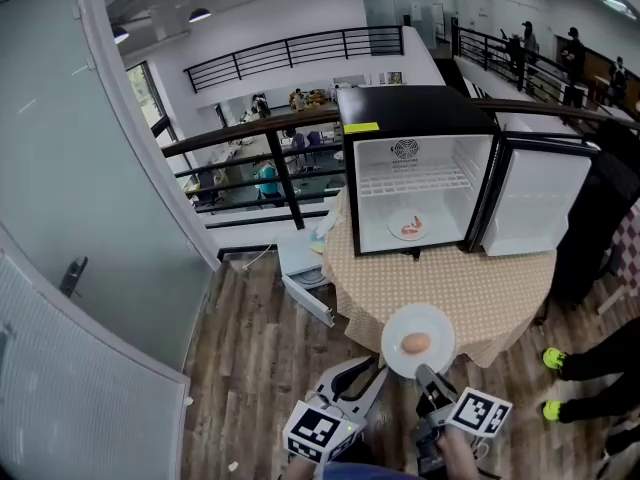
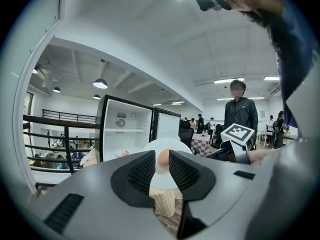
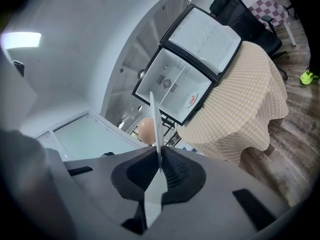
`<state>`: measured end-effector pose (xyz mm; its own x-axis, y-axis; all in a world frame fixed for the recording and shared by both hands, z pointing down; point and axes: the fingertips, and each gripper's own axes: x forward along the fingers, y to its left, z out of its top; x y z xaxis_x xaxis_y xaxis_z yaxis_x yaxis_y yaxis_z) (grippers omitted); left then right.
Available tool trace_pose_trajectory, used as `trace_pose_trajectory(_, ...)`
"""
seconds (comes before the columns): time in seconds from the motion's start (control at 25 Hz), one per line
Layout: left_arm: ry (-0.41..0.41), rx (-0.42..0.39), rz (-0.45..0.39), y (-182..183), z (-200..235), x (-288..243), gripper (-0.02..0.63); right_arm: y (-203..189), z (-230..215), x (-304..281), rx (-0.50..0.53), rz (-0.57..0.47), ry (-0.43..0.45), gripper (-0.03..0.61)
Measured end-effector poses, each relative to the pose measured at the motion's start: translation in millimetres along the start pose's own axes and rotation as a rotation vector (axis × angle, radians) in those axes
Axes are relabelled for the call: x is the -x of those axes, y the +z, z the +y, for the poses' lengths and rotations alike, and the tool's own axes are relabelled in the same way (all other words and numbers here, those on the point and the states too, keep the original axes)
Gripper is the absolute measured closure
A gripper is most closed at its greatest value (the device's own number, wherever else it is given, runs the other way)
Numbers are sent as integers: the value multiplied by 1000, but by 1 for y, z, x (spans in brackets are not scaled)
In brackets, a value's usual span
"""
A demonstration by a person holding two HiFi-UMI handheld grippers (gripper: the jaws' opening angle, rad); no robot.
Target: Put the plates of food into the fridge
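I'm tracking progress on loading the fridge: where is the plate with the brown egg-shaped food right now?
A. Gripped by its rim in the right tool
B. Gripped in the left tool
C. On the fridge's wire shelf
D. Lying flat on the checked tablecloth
A: the right tool is shut on the rim of the plate, while the left tool stands open with nothing between its jaws.

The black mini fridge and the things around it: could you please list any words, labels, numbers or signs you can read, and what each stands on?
No text is readable in any view.
Yellow sticker on the top front edge of the black mini fridge: too small to read.
Round grey emblem inside the fridge: blurred.
Black-and-white square markers on the cubes: patterns, no letters.
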<state>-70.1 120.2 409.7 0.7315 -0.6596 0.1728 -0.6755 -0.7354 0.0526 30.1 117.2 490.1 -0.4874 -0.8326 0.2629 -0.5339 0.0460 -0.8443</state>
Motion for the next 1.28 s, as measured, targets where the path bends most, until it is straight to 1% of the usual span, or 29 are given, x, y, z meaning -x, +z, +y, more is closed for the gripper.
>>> trace_pose_trajectory(0.32, -6, 4, 0, 2, 92, -19, 520, 12, 10, -90, -21, -15, -14, 554)
trace_pose_trajectory(0.52, -19, 21, -4, 1, 127, -33, 520, 20, 12, -117, -27, -30, -39, 554)
trace_pose_trajectory(0.76, -67, 60, -3, -1, 133, -54, 520, 31, -1, -118, -38, -46, -96, 554)
trace_pose_trajectory(0.88, -84, 66, 5, -1, 131, -69, 520, 45, -11, -121, -39, -53, -97, 554)
trace_pose_trajectory(1.04, -89, 53, -1, 3, 129, -94, 520, 75, -25, -129, -55, -66, -88, 554)
trace_pose_trajectory(1.28, -51, 49, 7, 11, 131, -141, 520, 129, -46, -145, -44, -43, -76, 554)
